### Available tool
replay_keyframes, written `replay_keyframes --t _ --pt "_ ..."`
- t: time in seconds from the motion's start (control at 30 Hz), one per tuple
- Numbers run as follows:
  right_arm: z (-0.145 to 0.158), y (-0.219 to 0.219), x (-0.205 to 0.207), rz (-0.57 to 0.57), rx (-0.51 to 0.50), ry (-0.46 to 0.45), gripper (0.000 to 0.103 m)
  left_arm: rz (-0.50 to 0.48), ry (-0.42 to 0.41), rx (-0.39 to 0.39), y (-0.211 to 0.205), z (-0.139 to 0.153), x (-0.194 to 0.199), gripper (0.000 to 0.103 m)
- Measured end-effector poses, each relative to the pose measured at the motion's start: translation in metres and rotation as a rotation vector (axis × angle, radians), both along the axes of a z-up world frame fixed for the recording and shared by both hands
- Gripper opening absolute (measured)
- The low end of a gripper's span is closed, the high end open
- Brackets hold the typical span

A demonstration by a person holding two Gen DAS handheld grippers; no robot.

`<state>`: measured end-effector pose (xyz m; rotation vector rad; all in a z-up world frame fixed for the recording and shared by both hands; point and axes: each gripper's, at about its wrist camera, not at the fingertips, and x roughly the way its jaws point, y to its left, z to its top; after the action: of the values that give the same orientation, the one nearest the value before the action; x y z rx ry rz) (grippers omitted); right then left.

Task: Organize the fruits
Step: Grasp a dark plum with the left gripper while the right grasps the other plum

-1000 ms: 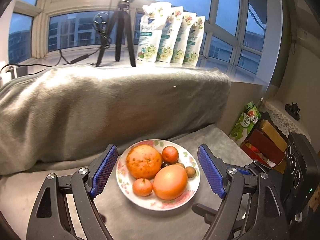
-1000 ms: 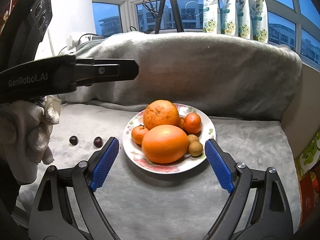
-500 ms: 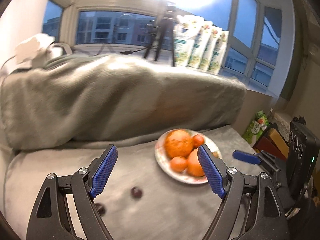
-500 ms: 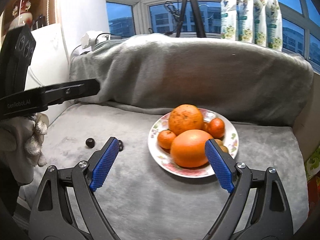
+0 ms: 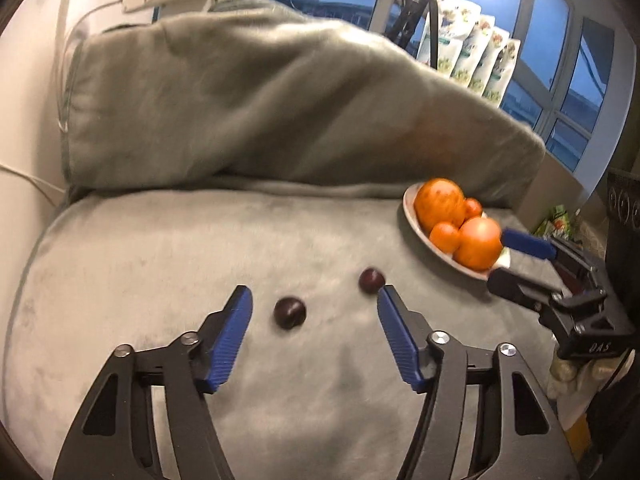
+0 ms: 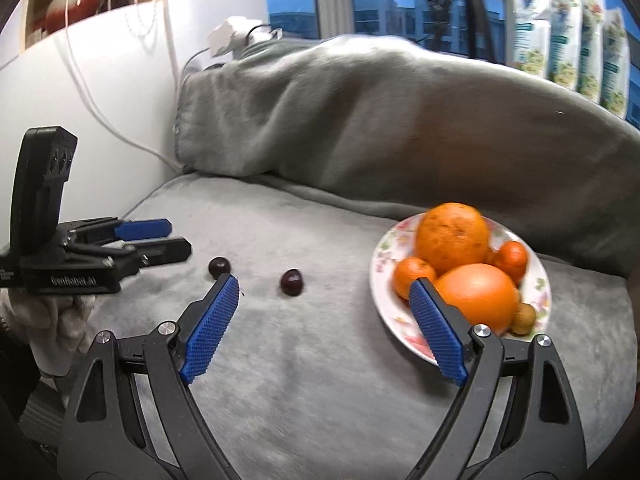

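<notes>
Two dark round fruits lie on the grey sofa seat: one (image 5: 289, 312) between my left gripper's (image 5: 312, 304) open fingers, the other (image 5: 371, 279) just beyond its right fingertip. They also show in the right wrist view, left one (image 6: 219, 267) and right one (image 6: 291, 282). A floral plate (image 6: 384, 248) at the right holds two large oranges (image 6: 452, 236), small tangerines (image 6: 412, 276) and small brown fruits (image 6: 524, 316). My right gripper (image 6: 324, 292) is open and empty, between the dark fruits and the plate (image 5: 412, 204).
A grey blanket-covered backrest (image 5: 260, 112) rises behind the seat. A white wall with cables (image 6: 100, 92) stands at the left. Pouches (image 6: 568, 32) and a tripod (image 6: 464, 4) stand on the windowsill. Boxes (image 5: 556, 220) sit past the sofa's right end.
My left gripper has swung left from the plate to the two dark fruits, one now between its fingers. My right gripper has shifted left, so the plate sits at its right.
</notes>
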<state>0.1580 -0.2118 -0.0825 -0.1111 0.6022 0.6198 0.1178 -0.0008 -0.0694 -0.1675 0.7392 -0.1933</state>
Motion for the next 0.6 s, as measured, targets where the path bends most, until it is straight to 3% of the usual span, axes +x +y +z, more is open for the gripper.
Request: replay_keyframes --t 0.23,0.3,0.43,0.5,0.6 --pt "-0.019 0.032 0.017 0.046 -0.054 0.062 0.069 -0.013 0.044 0.013 0.002 -0.019 0.006 0.048" --pt "-0.026 0.038 0.025 0.047 -0.067 0.087 0.058 -0.017 0.055 0.015 0.003 -0.025 0.01 0.046" --pt "-0.04 0.049 0.04 0.057 -0.08 0.143 0.052 -0.018 0.076 0.017 0.004 -0.033 0.019 0.042" --pt "-0.046 0.053 0.046 0.062 -0.09 0.159 0.042 -0.016 0.087 0.021 0.004 -0.037 0.024 0.039" --pt "-0.053 0.058 0.053 0.066 -0.102 0.18 0.041 -0.015 0.099 0.023 0.003 -0.042 0.028 0.039"
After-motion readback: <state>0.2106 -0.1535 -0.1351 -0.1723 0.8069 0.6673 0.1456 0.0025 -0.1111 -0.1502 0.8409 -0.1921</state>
